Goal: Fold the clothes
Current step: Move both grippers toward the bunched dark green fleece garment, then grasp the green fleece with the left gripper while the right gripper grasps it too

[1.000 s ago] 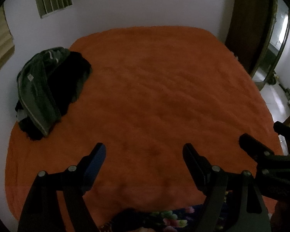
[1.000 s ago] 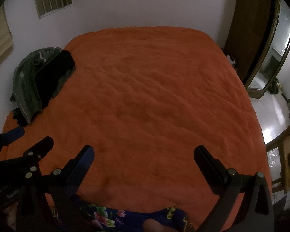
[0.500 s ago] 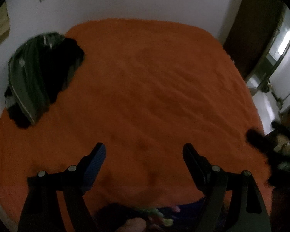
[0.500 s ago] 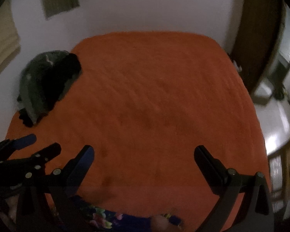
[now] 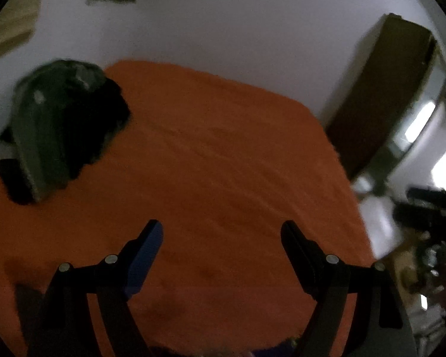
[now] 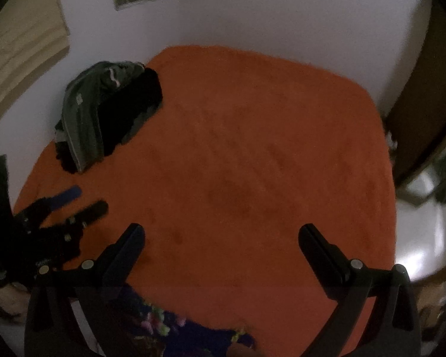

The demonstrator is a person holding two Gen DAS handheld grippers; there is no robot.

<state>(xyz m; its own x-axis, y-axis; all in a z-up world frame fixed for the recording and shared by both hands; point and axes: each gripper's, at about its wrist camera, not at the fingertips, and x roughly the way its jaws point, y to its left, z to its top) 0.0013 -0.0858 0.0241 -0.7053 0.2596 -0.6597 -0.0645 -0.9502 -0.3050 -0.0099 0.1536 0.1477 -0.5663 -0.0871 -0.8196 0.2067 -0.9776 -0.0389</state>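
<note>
Orange bed (image 6: 252, 148) mostly bare, clothes pile (image 6: 104, 113) at far-left edge, both grippers open

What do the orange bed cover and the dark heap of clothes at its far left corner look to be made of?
Orange bed cover: soft, fuzzy fabric, probably fleece or plush; matte, with shallow ripples and a fuzzy edge. Heap of clothes: limp cloth, a grey-green garment with pale stripe trim over black fabric; the weave is too blurred to tell.

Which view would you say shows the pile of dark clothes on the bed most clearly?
The right wrist view: the pile of dark clothes is sharper there, its pale stripe visible. The left wrist view shows it blurred by motion.
</note>
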